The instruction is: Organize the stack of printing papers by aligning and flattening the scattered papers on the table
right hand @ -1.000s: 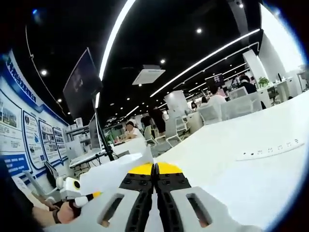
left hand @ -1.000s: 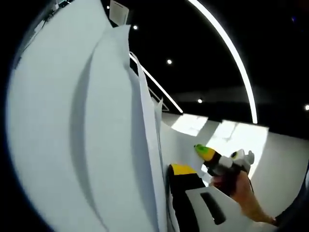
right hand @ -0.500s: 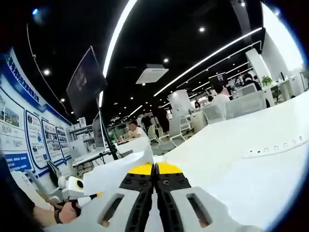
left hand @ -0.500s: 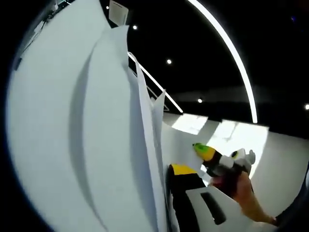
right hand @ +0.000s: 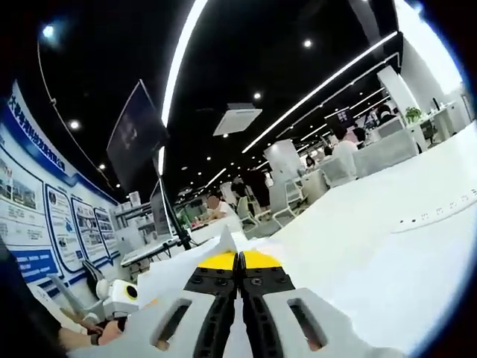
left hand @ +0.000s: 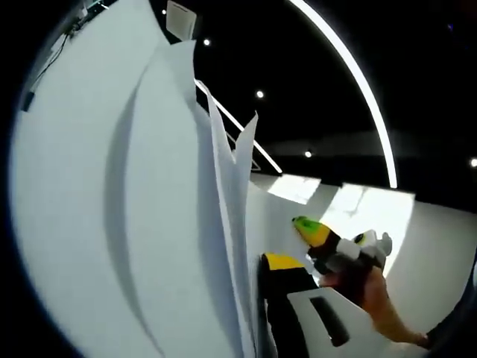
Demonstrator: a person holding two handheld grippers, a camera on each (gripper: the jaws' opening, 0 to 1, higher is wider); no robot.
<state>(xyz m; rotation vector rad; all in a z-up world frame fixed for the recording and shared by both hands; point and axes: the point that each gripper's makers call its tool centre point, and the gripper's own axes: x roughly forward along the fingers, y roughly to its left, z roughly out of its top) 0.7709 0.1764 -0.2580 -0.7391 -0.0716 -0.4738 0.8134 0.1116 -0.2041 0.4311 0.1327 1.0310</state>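
The papers [left hand: 149, 224] have fanned further; both tongs [right hand: 238, 261] pinch them, the right hand [left hand: 373, 298] raised.

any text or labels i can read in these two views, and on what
None can be read.
Blue wall posters in the right gripper view: print too small and blurred.
Hanging dark screen: no legible text.
Papers in the left gripper view: blank white sides.
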